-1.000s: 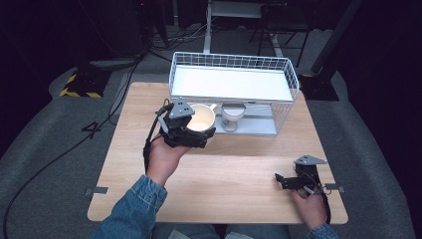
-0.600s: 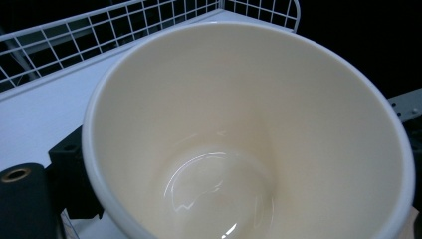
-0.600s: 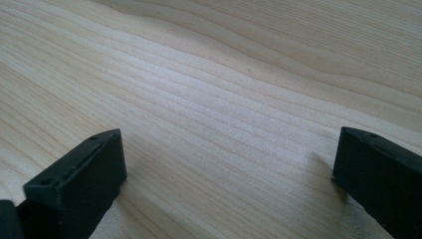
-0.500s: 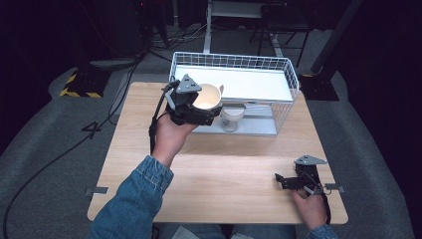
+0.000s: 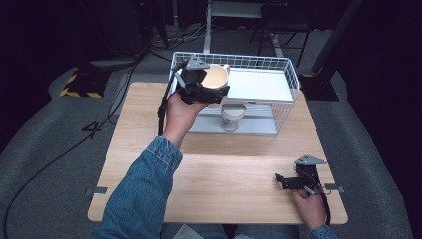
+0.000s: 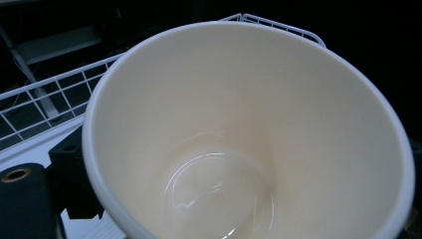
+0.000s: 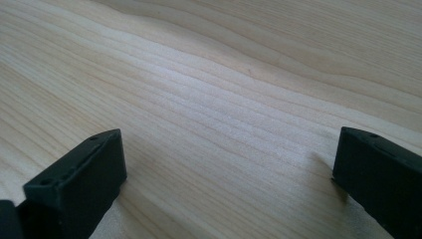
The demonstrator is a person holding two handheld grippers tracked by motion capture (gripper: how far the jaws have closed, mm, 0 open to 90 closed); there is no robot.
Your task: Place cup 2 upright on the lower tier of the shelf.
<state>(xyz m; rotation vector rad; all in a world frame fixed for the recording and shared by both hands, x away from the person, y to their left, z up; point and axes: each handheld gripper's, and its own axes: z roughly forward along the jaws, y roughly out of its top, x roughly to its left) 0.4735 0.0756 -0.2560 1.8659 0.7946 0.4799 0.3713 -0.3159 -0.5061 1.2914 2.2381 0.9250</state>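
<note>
A cream cup [image 5: 215,77] hangs tilted in the air at the front left corner of the white wire basket [image 5: 259,60], level with its rim. My left gripper [image 5: 206,88] is shut on the cup's wall. In the left gripper view the cup's empty, glossy inside [image 6: 239,149] faces the camera, with one black finger [image 6: 27,199] at its left. A second cream cup [image 5: 232,117] stands upside down on the grey base [image 5: 261,128] under the basket's white shelf [image 5: 259,84]. My right gripper [image 5: 280,180] [image 7: 229,184] rests open on the wooden table [image 5: 224,169] at the front right, holding nothing.
The basket stands at the table's far edge, its wire walls rising around the shelf. A black cable [image 5: 161,107] trails from the left gripper along the forearm. Dark floor, cables and stands lie beyond the table.
My left gripper has carried the cream cup up and away from the lower level, to the basket's rim. The right gripper has stayed where it was.
</note>
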